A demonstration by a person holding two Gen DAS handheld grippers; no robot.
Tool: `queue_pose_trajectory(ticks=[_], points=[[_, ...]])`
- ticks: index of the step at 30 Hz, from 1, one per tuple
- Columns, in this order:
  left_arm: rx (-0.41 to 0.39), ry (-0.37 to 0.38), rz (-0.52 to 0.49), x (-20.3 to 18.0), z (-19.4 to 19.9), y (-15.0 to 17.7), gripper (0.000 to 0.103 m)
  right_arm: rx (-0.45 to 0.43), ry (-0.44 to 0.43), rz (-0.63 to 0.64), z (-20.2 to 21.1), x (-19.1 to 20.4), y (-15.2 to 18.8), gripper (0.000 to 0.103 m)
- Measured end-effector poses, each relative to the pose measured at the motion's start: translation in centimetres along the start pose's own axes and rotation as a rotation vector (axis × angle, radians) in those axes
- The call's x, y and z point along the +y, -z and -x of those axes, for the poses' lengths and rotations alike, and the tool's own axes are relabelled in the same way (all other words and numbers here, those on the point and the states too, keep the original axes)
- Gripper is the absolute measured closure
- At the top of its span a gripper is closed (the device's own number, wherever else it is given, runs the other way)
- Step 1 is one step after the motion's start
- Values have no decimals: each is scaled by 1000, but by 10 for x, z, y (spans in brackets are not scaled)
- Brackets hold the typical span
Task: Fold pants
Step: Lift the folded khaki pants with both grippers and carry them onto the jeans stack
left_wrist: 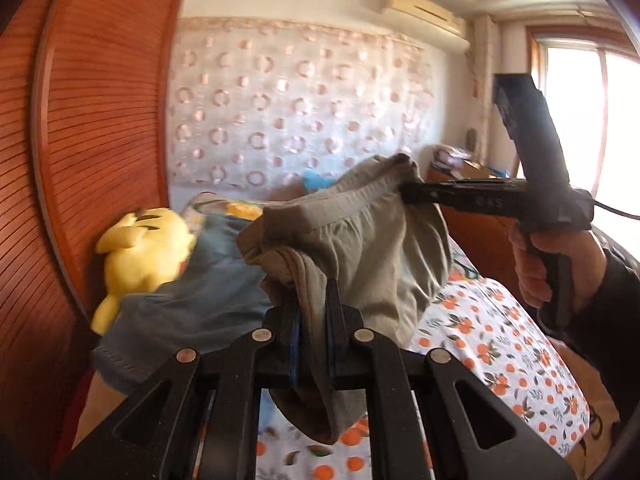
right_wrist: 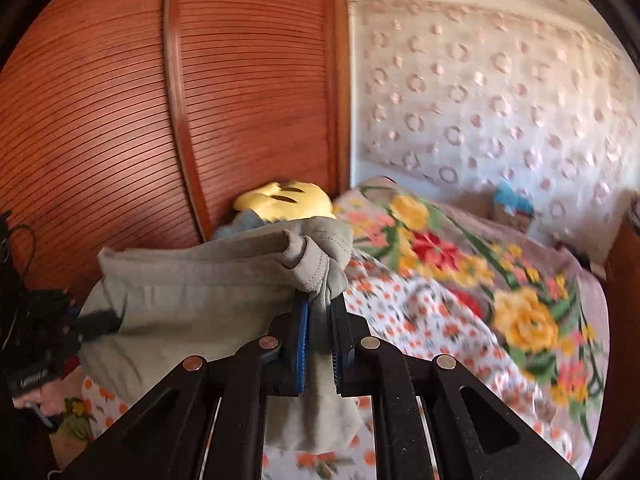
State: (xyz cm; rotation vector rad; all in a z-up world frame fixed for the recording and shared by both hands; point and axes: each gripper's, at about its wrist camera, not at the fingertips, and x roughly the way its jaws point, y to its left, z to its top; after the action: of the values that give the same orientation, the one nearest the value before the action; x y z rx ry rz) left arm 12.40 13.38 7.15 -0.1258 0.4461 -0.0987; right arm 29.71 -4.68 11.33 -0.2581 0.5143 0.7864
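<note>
The grey pants (left_wrist: 360,248) are hanging in the air above the bed (left_wrist: 500,344), stretched by their waistband between the 2 grippers. The left gripper (left_wrist: 312,312) is pinching a bunched fold of the waistband, its fingers (left_wrist: 334,300) nearly closed on the cloth. The right gripper (right_wrist: 320,312) is clamping the other end of the band, its fingers (right_wrist: 302,320) likewise narrow around the fabric. In the left wrist view a hand (left_wrist: 556,268) is gripping the right tool's handle. A yellow plush toy (left_wrist: 140,248) and blue cloth (left_wrist: 200,304) are lying by the wooden slatted door (left_wrist: 100,120).
</note>
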Motion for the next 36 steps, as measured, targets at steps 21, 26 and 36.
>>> queue_pose_trajectory(ticks=[21, 26, 36], points=[[11, -119, 134, 65, -37, 23, 88, 133, -46, 36, -208, 29, -59, 89], [-33, -163, 100, 71, -9, 20, 69, 32, -50, -55, -195, 12, -47, 77], [78, -103, 18, 77, -51, -4, 53, -3, -117, -33, -169, 13, -18, 75]])
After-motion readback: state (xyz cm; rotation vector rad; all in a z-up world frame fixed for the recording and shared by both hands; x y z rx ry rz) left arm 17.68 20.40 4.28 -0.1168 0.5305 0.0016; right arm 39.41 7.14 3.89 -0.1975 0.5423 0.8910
